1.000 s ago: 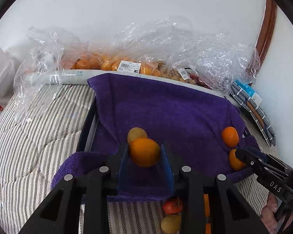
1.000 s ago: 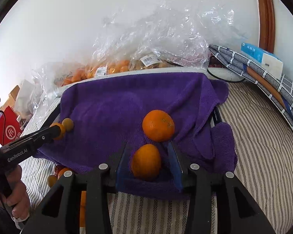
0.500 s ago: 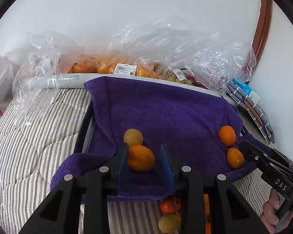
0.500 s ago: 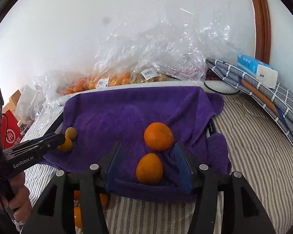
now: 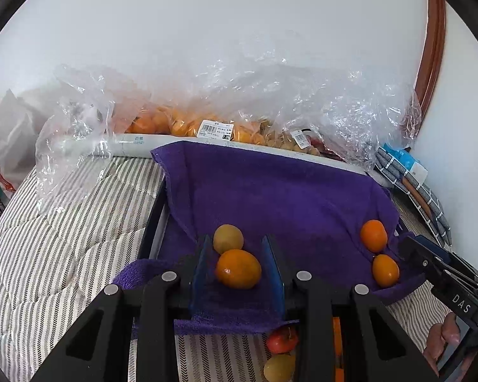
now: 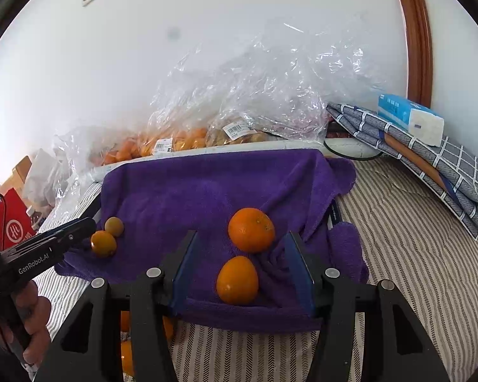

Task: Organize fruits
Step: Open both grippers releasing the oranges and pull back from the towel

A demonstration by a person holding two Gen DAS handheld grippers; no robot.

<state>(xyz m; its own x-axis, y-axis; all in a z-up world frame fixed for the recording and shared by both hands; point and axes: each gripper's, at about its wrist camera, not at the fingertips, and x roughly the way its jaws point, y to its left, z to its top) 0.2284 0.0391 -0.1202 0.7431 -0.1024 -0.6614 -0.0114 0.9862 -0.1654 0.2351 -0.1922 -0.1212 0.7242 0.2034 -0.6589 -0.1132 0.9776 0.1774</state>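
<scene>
1. We see a purple towel (image 5: 271, 197) draped over a dark tray (image 5: 153, 222) on a striped mattress (image 5: 47, 254); four loose fruits lie on the towel.
2. Left gripper (image 5: 237, 270): its blue pads stand either side of an orange fruit (image 5: 238, 268) at the towel's near left edge. There is a gap on both sides, so the jaws are apart and not pressing it.
3. A yellowish fruit (image 5: 228, 238) lies just behind that orange one, touching it.
4. Right gripper (image 6: 242, 273): jaws wide, clear of the oval orange (image 6: 237, 280) lying between them near the towel's right front edge.
5. A rounder orange (image 6: 251, 229) lies just behind the oval one.
6. Clear plastic bags (image 6: 239, 95) of more fruit sit along the wall behind the towel.
7. A few fruits (image 5: 280, 353) lie below the towel's front edge.
</scene>
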